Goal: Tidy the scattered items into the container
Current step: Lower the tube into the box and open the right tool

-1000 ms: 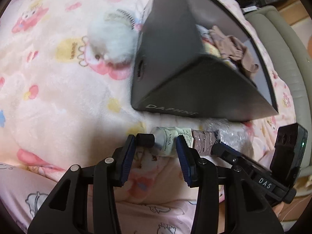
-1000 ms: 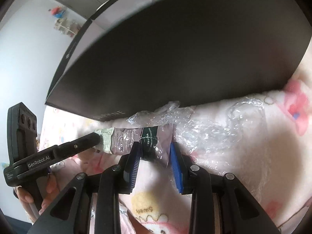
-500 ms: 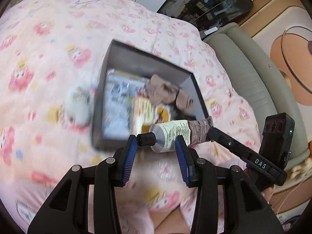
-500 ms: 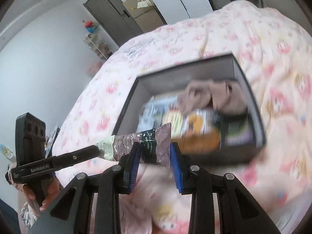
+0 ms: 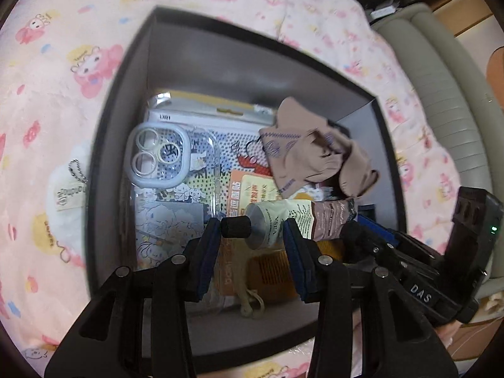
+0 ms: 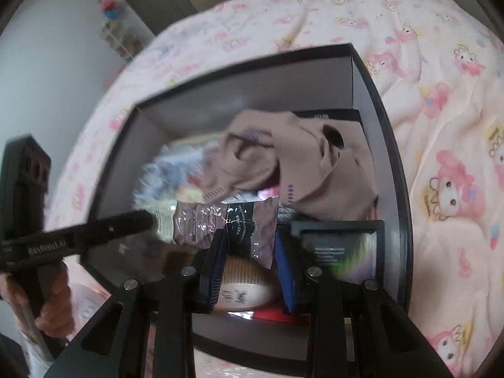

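Observation:
A hand cream tube [image 5: 296,220] with a black cap hangs crosswise over the open black box [image 5: 104,157]. My left gripper [image 5: 250,230] is shut on its cap end, cap against the left pad. My right gripper [image 6: 250,239] is shut on the tube's [image 6: 220,223] crimped purple tail; its fingers [image 5: 371,236] enter the left wrist view from the right. Inside the box [image 6: 393,157] lie a beige sock [image 5: 315,157], a clear phone case [image 5: 157,154], printed packets and a wooden comb [image 5: 267,271].
The box sits on a pink cartoon blanket [image 5: 63,63]. A white fluffy keychain [image 5: 66,195] lies on the blanket just outside the box's left wall. A grey sofa [image 5: 456,110] runs along the right. A small black box [image 6: 340,245] stands in the container's near right corner.
The tube has left the blanket beside the box. Both grippers have risen with it and carried it over the box's open top, so the contents show below.

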Motion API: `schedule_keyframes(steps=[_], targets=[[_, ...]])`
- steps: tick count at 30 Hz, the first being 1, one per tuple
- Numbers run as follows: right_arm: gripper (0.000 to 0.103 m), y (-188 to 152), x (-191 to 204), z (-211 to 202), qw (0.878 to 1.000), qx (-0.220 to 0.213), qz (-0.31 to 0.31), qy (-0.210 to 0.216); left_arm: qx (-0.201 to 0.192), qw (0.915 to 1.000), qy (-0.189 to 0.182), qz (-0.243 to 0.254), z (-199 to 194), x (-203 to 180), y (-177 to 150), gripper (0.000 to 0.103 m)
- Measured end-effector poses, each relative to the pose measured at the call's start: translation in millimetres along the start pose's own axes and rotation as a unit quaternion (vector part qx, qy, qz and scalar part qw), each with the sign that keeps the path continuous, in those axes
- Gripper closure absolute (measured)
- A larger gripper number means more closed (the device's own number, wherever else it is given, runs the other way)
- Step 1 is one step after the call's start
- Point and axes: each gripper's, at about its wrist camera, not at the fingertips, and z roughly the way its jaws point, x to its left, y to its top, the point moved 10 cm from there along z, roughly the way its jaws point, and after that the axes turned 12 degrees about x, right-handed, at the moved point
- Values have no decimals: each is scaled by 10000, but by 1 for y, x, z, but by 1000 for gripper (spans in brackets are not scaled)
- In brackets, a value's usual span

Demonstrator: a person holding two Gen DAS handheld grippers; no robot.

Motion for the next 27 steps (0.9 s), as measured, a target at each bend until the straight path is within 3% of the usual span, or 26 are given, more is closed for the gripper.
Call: schedule_keyframes(steps=[4,7,10,13,16,20,27], targets=[[75,-1,3,14,9998,168,14,-101,142,9991,394,62,10,-1,0,56],[75,-5,3,11,9998,144,-10,-146,48,9992,393,28,7,-2,3,56],[75,-2,0,-15,9986,-412,-38,-319,-264,9995,195,40,-9,-6,2,57],[75,0,2,-32,9952,-818,-190,-509,-254,9992,167,256,-7,-16,-4,60],[75,-6,14,-15,9981,-462,-330,-228,-92,9991,277,310,8,-19,-7,63],[76,-10,7,8,9982,-44,-323,-496,2,9996,219,195,19,-14,-7,64],[76,-13,14,-10,9977,-331,-292,-515,-327,9983,-116,459,-4,-29,-30,64]])
